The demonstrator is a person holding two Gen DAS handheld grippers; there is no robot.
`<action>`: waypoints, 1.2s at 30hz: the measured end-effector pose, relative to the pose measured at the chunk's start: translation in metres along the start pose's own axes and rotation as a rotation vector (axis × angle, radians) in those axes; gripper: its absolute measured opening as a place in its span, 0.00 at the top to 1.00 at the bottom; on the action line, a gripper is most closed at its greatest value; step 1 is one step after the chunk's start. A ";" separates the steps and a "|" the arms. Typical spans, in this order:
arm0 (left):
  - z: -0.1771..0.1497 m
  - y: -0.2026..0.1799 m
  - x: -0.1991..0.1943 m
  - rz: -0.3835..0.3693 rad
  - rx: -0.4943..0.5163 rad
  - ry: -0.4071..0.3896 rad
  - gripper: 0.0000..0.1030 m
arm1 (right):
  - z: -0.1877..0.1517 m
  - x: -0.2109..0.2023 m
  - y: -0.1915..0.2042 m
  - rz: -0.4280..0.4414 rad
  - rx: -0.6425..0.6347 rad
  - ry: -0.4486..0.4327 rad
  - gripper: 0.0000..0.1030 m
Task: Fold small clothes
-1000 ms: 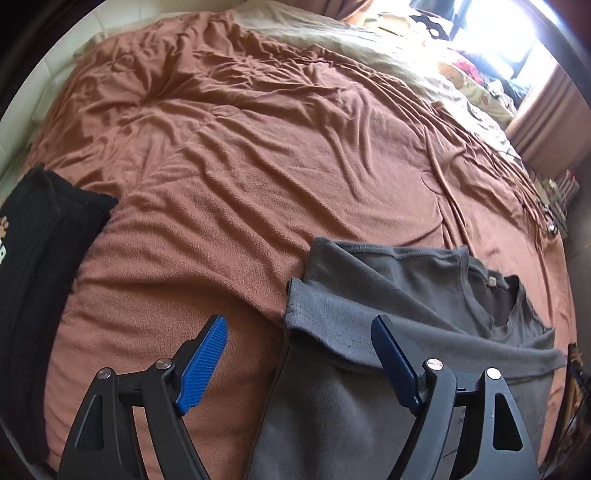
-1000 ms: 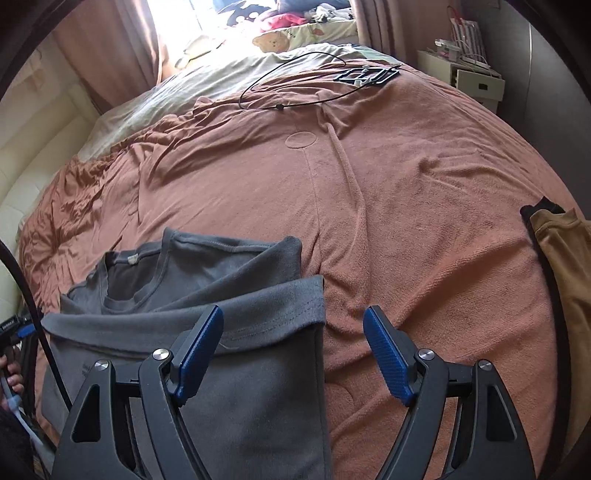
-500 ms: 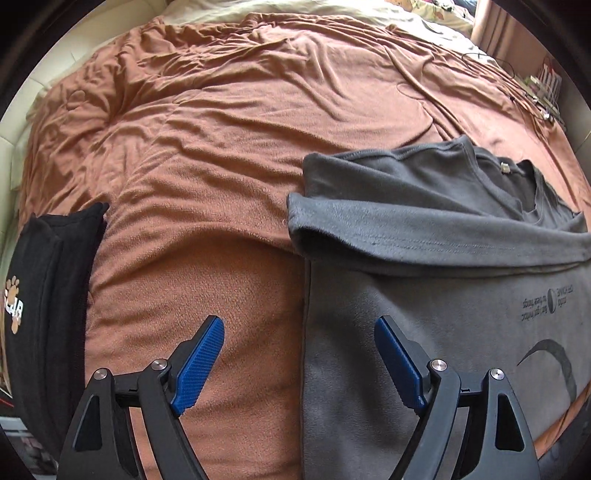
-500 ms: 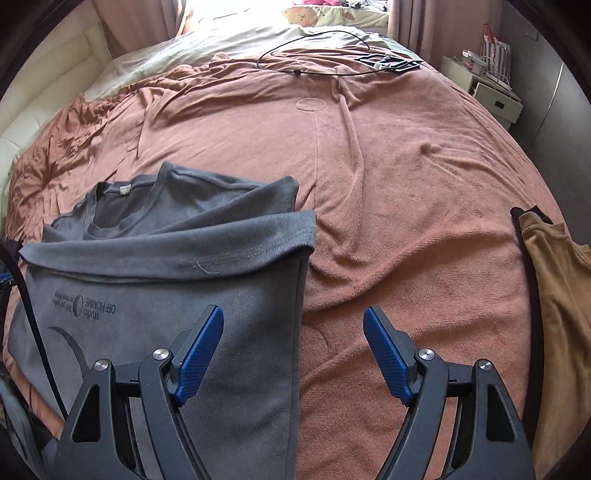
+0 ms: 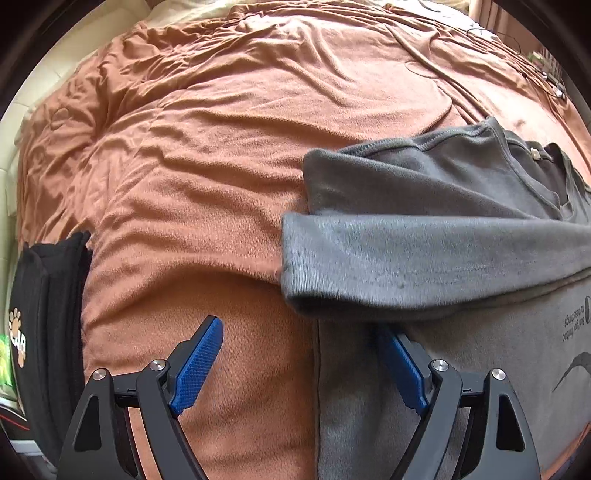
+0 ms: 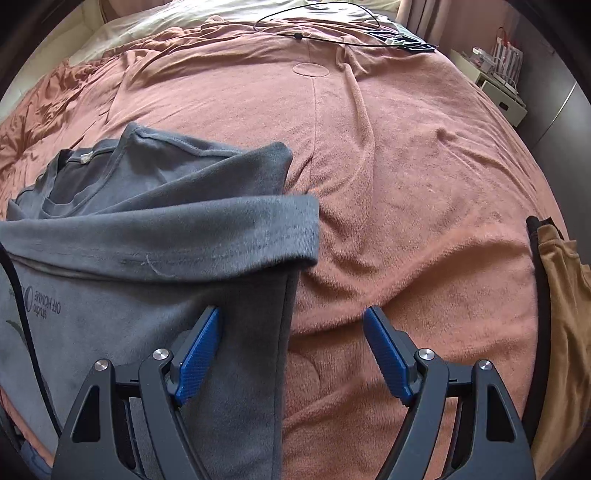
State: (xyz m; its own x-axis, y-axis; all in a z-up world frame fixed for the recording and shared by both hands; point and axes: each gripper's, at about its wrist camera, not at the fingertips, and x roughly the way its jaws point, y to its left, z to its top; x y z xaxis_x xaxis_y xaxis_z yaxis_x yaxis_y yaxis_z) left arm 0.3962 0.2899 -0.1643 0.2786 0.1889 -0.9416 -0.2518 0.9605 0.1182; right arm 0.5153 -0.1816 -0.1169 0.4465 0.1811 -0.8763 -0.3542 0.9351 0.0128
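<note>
A grey T-shirt (image 5: 443,251) lies on the brown blanket (image 5: 229,155), its lower part folded up toward the collar, with dark print on the fabric below the fold. In the left wrist view my left gripper (image 5: 299,332) is open and straddles the shirt's left side edge just below the folded band. The same grey T-shirt (image 6: 155,229) fills the left of the right wrist view. There my right gripper (image 6: 291,321) is open, straddling the shirt's right side edge. Neither pair of blue pads presses on the cloth.
A folded black garment (image 5: 40,317) with a paw print lies at the left edge of the bed. A tan garment (image 6: 561,295) with a black one under it lies at the right. A black cable (image 6: 332,33) and small items rest at the far end. A white side table (image 6: 498,92) stands beyond.
Both grippers have dropped closer to the shirt and rolled, so the shirt's side edges now sit between their fingers. The folded band looms larger in both views.
</note>
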 end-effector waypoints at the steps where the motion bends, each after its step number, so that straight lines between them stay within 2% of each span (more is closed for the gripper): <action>1: 0.005 0.001 0.001 0.000 -0.008 -0.005 0.17 | 0.004 0.004 0.000 -0.004 0.002 -0.002 0.25; 9: 0.044 0.009 0.012 0.025 -0.067 -0.040 0.17 | 0.038 0.029 -0.003 -0.004 0.032 -0.031 0.25; 19: 0.067 0.024 0.025 -0.025 -0.209 -0.050 0.19 | 0.065 0.033 -0.020 0.009 0.159 -0.126 0.25; 22: 0.065 0.029 0.021 -0.087 -0.254 -0.071 0.29 | 0.063 0.029 -0.024 0.045 0.176 -0.147 0.25; 24: 0.065 0.029 0.018 -0.129 -0.249 -0.084 0.30 | 0.058 0.024 -0.026 0.069 0.163 -0.162 0.25; 27: 0.066 0.024 0.014 -0.125 -0.209 -0.100 0.38 | 0.049 0.020 -0.030 0.099 0.136 -0.169 0.25; 29: 0.067 0.021 0.014 -0.139 -0.199 -0.103 0.45 | 0.043 0.017 -0.034 0.111 0.119 -0.165 0.26; 31: 0.068 0.019 0.014 -0.156 -0.194 -0.101 0.61 | 0.039 0.018 -0.037 0.132 0.105 -0.160 0.27; 32: 0.069 0.018 0.015 -0.168 -0.191 -0.100 0.71 | 0.040 0.016 -0.036 0.144 0.100 -0.153 0.32; 34: 0.069 0.017 0.015 -0.190 -0.188 -0.105 0.81 | 0.040 0.019 -0.038 0.158 0.098 -0.139 0.41; 36: 0.069 0.017 0.012 -0.182 -0.195 -0.120 0.84 | 0.045 0.025 -0.039 0.160 0.104 -0.132 0.50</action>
State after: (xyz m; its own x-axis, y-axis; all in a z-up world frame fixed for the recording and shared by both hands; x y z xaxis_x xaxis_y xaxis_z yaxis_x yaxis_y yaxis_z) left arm 0.4588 0.3229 -0.1521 0.4401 0.0512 -0.8965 -0.3579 0.9257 -0.1228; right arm 0.5770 -0.1998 -0.1175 0.4979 0.3612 -0.7884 -0.3457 0.9164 0.2016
